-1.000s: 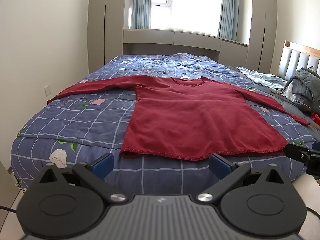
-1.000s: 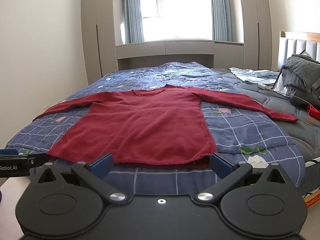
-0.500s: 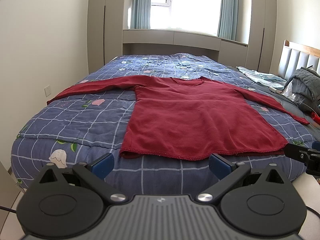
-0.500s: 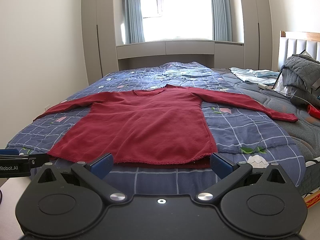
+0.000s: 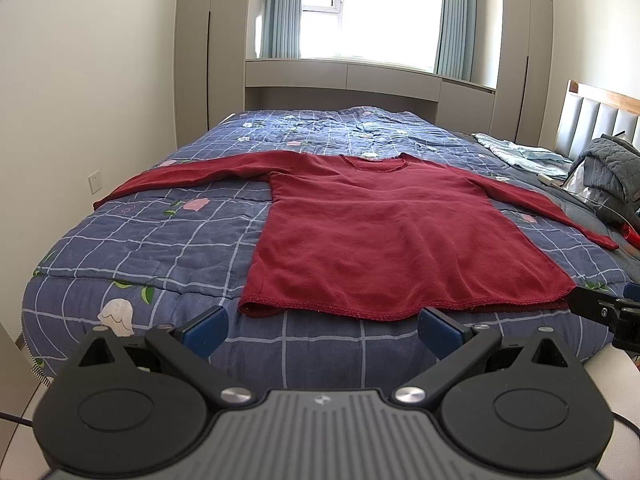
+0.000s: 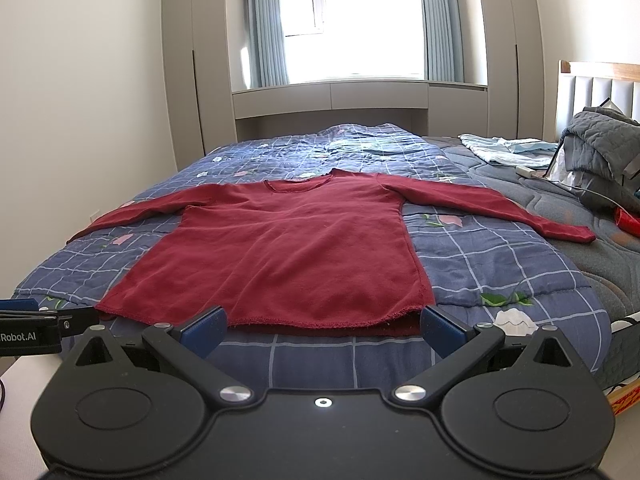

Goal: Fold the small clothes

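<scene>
At the bottom of each frame, the left gripper [image 5: 322,330] and right gripper [image 6: 323,328] hold their fingers apart, empty. Mid-frame, the red shirt [image 5: 384,240] lies flat on the bed [image 5: 160,248]. Folding looks unstarted; next, probably grasping a sleeve.

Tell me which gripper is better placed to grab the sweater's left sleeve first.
Left. The left gripper, open and empty, faces the red sweater from its left, so the left sleeve lies on its side. The right gripper, also open, sits toward the opposite sleeve.
</scene>
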